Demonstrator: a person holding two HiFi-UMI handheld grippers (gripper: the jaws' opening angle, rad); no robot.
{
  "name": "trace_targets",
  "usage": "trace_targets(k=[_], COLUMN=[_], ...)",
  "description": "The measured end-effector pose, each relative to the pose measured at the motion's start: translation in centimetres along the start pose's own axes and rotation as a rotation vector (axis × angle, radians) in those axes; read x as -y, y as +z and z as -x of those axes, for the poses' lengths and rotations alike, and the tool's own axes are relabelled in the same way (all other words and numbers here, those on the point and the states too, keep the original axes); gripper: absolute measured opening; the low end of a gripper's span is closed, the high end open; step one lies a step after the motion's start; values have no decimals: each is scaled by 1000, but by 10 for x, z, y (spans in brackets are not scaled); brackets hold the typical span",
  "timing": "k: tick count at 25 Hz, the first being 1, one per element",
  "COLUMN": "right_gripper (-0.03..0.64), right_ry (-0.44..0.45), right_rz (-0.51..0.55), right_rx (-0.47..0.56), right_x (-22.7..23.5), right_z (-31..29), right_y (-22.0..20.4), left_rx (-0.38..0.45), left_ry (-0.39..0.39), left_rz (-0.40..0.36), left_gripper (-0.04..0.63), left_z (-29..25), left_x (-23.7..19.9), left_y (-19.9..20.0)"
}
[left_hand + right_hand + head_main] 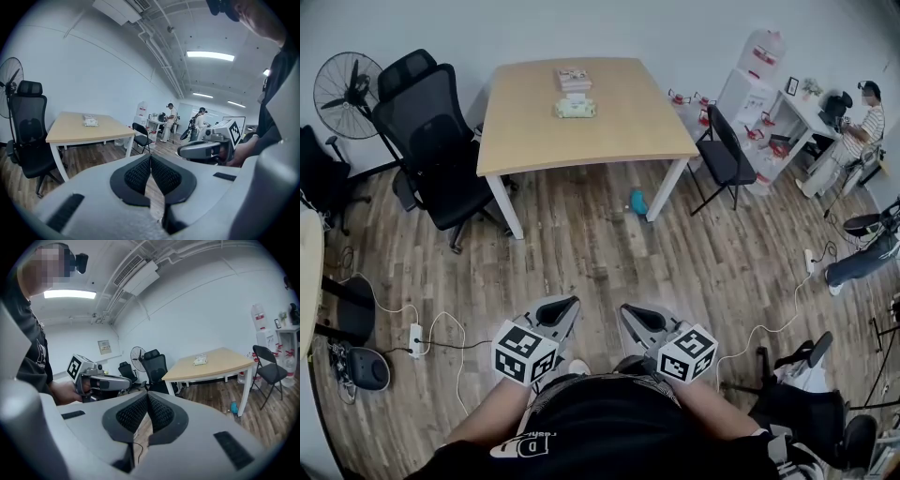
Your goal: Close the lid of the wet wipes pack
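both pinched shut and empty, left gripper (567, 305) and right gripper (628, 311) face a far table (525, 131); two packets there, wet wipes pack (576, 109) lid too small to read.

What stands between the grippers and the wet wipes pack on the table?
Nothing visible. Only wood floor lies between the left gripper, the right gripper and the table bearing the wet wipes pack.

A wood floor (600, 253) runs to a white wall (675, 28), with a pale table (619, 136) at the far middle. An office chair (431, 141) and a fan (347, 94) stand far left, a folding chair (727, 155) far right; strip lights (210, 56) glow on the ceiling
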State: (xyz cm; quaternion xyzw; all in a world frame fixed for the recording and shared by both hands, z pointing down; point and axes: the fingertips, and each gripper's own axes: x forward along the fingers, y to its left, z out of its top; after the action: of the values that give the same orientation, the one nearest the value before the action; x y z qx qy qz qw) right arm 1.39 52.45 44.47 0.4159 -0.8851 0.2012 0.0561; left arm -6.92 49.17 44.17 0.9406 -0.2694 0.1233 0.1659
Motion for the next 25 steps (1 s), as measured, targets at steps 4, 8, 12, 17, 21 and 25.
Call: trace_targets(k=[4, 8, 12, 17, 21, 25], right_gripper=[5, 5, 5, 5, 5, 5], right_ry=[-3, -2, -1, -1, 9, 27], right_rz=[-10, -12, -17, -44, -42, -34], right_rx=[-7, -1, 4, 20, 41, 47], right_x=[-3, -3, 2, 20, 35, 51], right_z=[-9, -14, -19, -29, -47, -65], right_y=[-1, 4, 7, 13, 28, 41], left_rx=[-5, -4, -3, -8, -15, -18], left_ry=[0, -4, 1, 27, 45, 61], left_rz=[3, 8, 16, 30, 29, 25], left_gripper=[18, 18, 18, 18, 18, 18], left_z=[5, 5, 2, -6, -14, -29], left_x=[-9, -12, -16, -27, -42, -60], left_y=[-2, -1, -2, -3, 4, 15])
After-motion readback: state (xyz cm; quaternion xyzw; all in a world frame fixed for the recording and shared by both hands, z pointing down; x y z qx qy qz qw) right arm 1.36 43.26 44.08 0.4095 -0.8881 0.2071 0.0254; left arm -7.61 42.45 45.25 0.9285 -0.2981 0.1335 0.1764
